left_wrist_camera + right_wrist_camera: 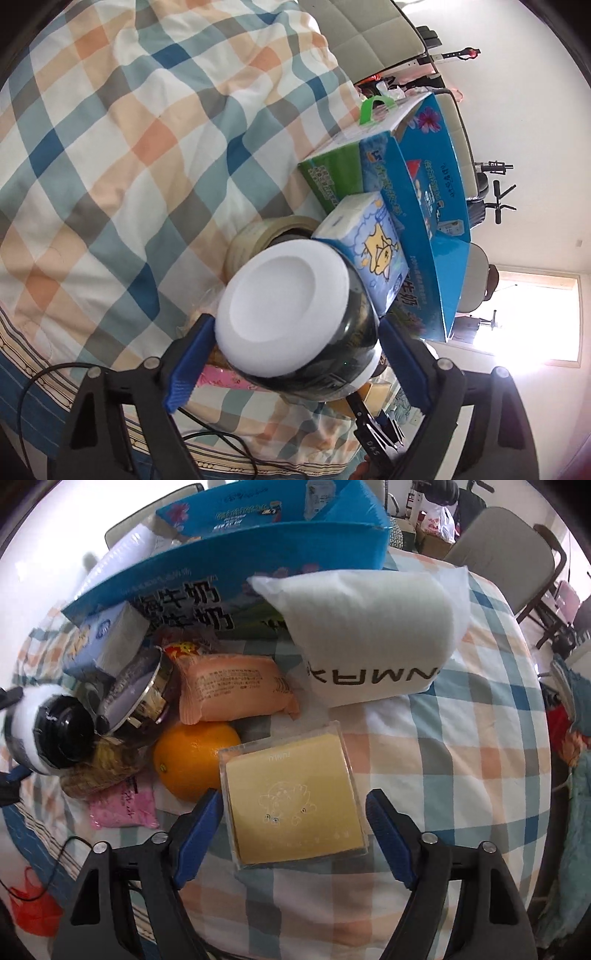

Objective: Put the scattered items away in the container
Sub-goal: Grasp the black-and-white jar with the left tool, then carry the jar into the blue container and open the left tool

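Observation:
My left gripper (pixel 295 354) is shut on a black jar with a white lid (pixel 288 310), held above the checked cloth; the jar also shows at the left in the right wrist view (pixel 55 734). The blue carton container (pixel 424 206) stands beyond it, open, also in the right wrist view (pixel 236 542). My right gripper (pixel 293 819) is open, its fingers either side of a clear box of yellow notes (pixel 291 797) lying on the cloth. An orange (pixel 192 758), an orange snack packet (pixel 232 690), a pink packet (pixel 122 808) and a white pillow pack (pixel 373 631) lie nearby.
A tissue pack (pixel 373 247) and a tape roll (pixel 266 236) sit by the carton. A glass jar (pixel 140 698) lies on its side. The checked cloth (pixel 129 147) covers the table. Chairs (pixel 506 542) stand around it. A cable (pixel 48 373) runs along the near edge.

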